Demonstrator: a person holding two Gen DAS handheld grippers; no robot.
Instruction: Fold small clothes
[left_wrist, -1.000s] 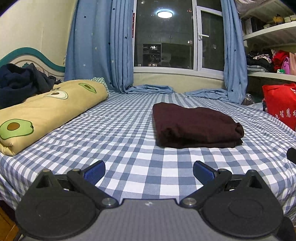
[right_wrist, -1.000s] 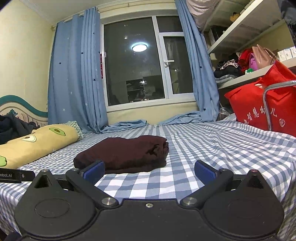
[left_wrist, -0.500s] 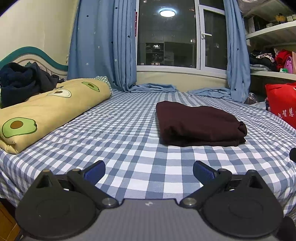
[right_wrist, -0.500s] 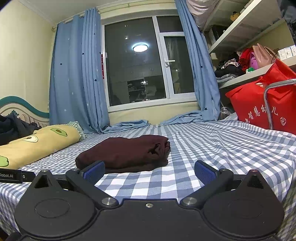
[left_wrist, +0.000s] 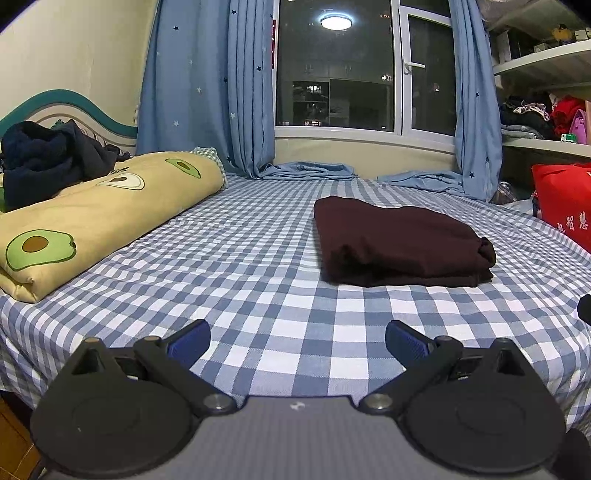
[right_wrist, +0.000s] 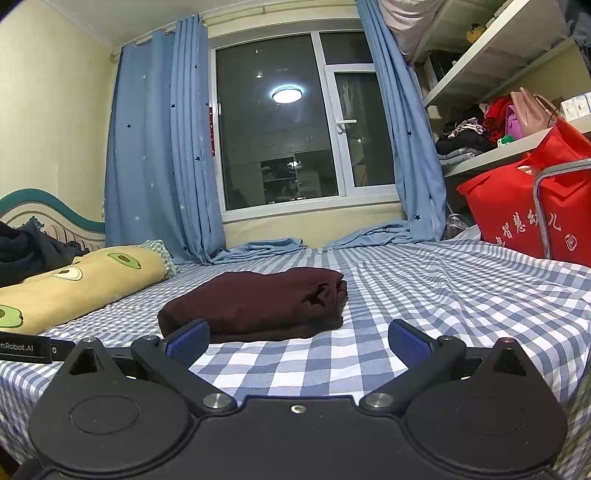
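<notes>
The dark red garment (left_wrist: 400, 245) lies folded into a thick, neat pile on the checked bed sheet (left_wrist: 236, 266). It sits near the middle of the bed, well apart from the avocado pillow (left_wrist: 92, 218) over at 10 o'clock in the left view.

The left gripper (left_wrist: 297, 341) has its two blue pads spread wide and holds nothing. From it, the pile lies ahead and off to the side, at about 1 o'clock. Bare sheet shows between the pads and the cloth.

The right gripper (right_wrist: 299, 339) is spread wide too, with nothing in it. From here the pile lies at about 11 o'clock. Its near edge looks just beside the left blue pad, but the lens bends things, so I cannot tell if they touch.

So the pile sits between the two grippers, and the right one looks nearer to it.

The long side of the pile seems to run from left to right across both views. The bunched end with the loose folds points toward the right, on the side of the red bag (right_wrist: 535, 206).

The folding looks done or almost done. Any next reach would go forward and inward from each side.
</notes>
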